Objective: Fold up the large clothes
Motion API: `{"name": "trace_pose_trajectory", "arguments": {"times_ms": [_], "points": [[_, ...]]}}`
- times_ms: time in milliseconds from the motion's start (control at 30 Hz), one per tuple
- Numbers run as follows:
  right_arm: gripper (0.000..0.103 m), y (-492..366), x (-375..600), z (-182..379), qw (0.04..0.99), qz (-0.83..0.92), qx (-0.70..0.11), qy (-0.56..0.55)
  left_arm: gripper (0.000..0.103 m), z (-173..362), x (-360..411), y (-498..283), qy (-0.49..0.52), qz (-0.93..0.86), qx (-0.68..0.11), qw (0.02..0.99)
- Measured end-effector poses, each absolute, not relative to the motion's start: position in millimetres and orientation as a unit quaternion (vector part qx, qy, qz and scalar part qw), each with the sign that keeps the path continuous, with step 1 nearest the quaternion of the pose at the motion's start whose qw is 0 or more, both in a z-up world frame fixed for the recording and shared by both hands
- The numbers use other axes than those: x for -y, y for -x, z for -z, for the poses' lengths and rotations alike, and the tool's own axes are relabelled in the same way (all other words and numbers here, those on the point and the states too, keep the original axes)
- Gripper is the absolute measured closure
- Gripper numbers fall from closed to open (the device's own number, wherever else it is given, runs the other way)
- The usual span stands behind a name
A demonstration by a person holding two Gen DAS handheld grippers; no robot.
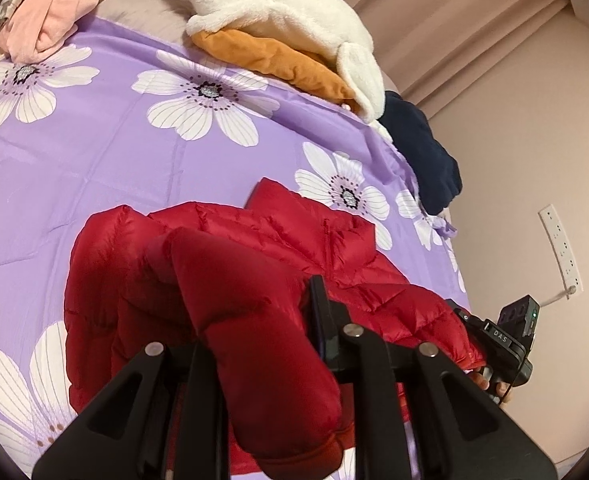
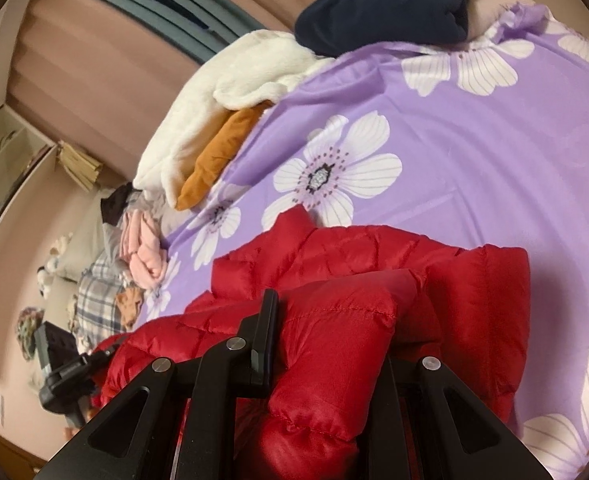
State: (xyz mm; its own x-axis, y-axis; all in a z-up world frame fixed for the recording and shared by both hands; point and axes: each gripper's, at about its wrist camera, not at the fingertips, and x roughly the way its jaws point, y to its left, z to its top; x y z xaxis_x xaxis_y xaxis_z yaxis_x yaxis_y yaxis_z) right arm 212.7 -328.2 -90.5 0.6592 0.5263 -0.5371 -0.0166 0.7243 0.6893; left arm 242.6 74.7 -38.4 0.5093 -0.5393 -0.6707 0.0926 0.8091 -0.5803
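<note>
warm dim indoor light, soft shadows, heavy fisheye bending with black corners — right wrist view's left edge blurred

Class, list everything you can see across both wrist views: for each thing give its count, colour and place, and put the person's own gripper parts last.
Puffer jacket: one, red, near on the bedspread, held by both grippers.
Bedspread: one, purple with white flowers, covering the bed.
Fleece: one, cream, far edge.
Orange garment: one, under the fleece.
Navy garment: one, at the bed's edge.
Pink garment: one, far corner.
Left gripper: black, shut on the jacket.
Right gripper: black, shut on the jacket.
</note>
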Motion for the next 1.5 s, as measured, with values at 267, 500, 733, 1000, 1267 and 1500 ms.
{"name": "trace_pose_trajectory", "arguments": {"times_ms": [267, 500, 733, 1000, 1267, 1500], "points": [[0.082, -216.4, 335.6, 96.1, 0.826, -0.157, -0.392, -0.372, 0.053, 50.0, -87.0, -250.1, 0.270, 0.161, -0.465, 0.828], [0.067, -217.6, 334.6, 94.0, 0.818, -0.158, -0.393, -0.389, 0.051, 51.4, -90.8, -248.9, 0.285, 0.156, -0.464, 0.824], [0.052, -215.1, 340.0, 85.9, 0.822, -0.147, -0.381, -0.397, 0.044, 43.2, -103.5, -241.9, 0.308, 0.137, -0.445, 0.830], [0.050, -211.1, 350.1, 80.8, 0.829, -0.129, -0.372, -0.398, 0.041, 34.1, -118.3, -232.5, 0.306, 0.115, -0.429, 0.842], [0.045, -201.9, 363.7, 70.8, 0.848, -0.091, -0.352, -0.386, 0.040, 27.2, -134.9, -218.9, 0.301, 0.096, -0.413, 0.854], [0.044, -188.4, 373.1, 58.9, 0.868, -0.052, -0.330, -0.367, 0.040, 28.1, -142.5, -202.2, 0.293, 0.081, -0.410, 0.860]]}}
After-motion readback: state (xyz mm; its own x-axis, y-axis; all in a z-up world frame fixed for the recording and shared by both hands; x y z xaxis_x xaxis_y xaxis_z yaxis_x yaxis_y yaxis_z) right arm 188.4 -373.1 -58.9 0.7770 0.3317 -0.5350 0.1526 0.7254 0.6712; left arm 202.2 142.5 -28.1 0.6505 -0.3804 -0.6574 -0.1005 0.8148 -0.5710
